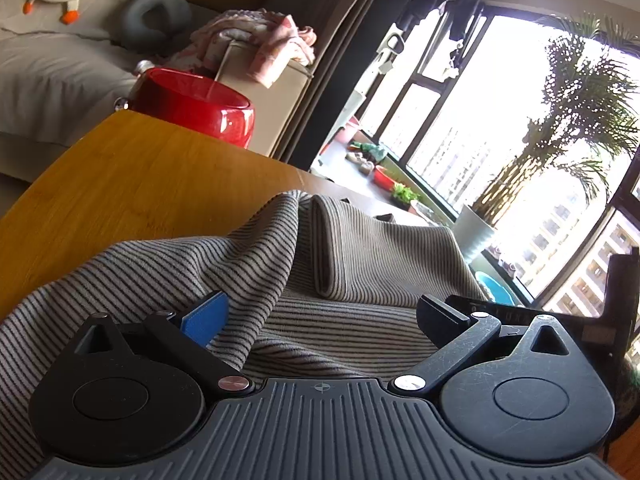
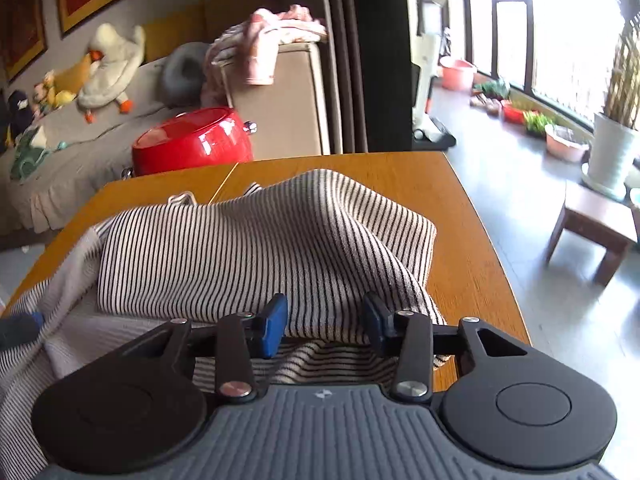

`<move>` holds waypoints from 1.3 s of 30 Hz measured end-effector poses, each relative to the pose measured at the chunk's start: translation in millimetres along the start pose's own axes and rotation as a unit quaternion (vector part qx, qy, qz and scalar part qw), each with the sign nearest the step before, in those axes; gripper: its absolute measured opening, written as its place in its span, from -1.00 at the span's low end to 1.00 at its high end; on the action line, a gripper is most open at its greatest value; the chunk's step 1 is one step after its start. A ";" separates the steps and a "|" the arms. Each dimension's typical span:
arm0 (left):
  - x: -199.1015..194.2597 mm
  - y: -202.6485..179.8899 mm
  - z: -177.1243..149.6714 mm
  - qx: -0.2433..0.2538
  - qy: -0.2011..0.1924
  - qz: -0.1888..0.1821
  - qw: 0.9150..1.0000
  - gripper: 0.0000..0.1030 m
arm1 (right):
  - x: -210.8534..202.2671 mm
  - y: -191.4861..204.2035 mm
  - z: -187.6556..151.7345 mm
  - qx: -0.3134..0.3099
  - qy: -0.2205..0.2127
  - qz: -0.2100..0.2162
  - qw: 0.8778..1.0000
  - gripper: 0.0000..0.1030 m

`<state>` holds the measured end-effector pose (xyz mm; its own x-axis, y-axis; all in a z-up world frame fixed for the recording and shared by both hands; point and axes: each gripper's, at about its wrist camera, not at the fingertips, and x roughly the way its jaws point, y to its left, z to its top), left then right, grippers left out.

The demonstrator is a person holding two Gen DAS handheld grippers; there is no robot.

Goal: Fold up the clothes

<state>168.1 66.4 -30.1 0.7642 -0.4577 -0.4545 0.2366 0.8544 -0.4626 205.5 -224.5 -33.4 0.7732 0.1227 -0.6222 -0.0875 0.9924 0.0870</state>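
Left wrist view shows your left gripper (image 1: pixel 320 312) low over the striped garment (image 1: pixel 340 320), which lies bunched on the wooden worktop (image 1: pixel 140 184). Its fingers (image 1: pixel 206 320) stand wide apart, with cloth heaped between and over them; the blue pad on one side is half buried in a raised fold, and the other finger is dark against the window. You cannot tell from this view whether either pad presses the cloth, but nothing is pinched between them.

Right wrist view puts your right gripper (image 2: pixel 325 322) at the near edge of the garment (image 2: pixel 248 248), where a folded layer sits on top of a flatter one. These fingers (image 2: pixel 274 320) are also apart, at a middling gap, with the folded edge of the cloth lying just between them and not clamped. At the left border of this view a blue tip of your other gripper shows against the cloth.

Beyond the worktop you have a red pot (image 2: pixel 192 144), a sofa (image 2: pixel 80 148) with a goose toy (image 2: pixel 112 64), and pink laundry (image 2: pixel 272 40) draped over its arm.
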 end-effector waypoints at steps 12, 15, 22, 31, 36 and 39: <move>-34.4 1.8 31.1 -0.045 0.006 -0.026 0.999 1.00 | -14.6 43.4 -11.1 -0.158 -0.030 -0.048 0.986 -0.13; -53.2 0.2 47.1 -0.048 0.023 -0.023 0.998 1.00 | -50.7 79.9 -16.4 -0.208 -0.053 0.029 0.976 -0.02; -99.8 4.2 54.7 0.018 0.046 0.035 0.998 1.00 | -106.8 180.4 -52.5 -0.339 -0.053 0.212 0.915 0.17; -131.4 22.7 68.0 0.031 0.026 0.087 0.995 1.00 | -114.0 261.9 -109.7 -0.429 -0.042 0.296 0.852 0.18; -128.2 20.1 69.6 0.033 0.023 0.083 0.996 1.00 | -119.1 276.8 -117.5 -0.416 -0.042 0.336 0.844 0.22; -128.4 21.1 69.5 0.031 0.024 0.078 0.996 1.00 | -123.0 288.9 -127.3 -0.442 -0.047 0.353 0.823 0.23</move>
<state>116.6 160.4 71.4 0.7657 -0.3288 -0.5528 0.1554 0.9286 -0.3370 5.2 48.7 -30.7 0.3746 0.7125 -0.5933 -0.9270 0.3005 -0.2244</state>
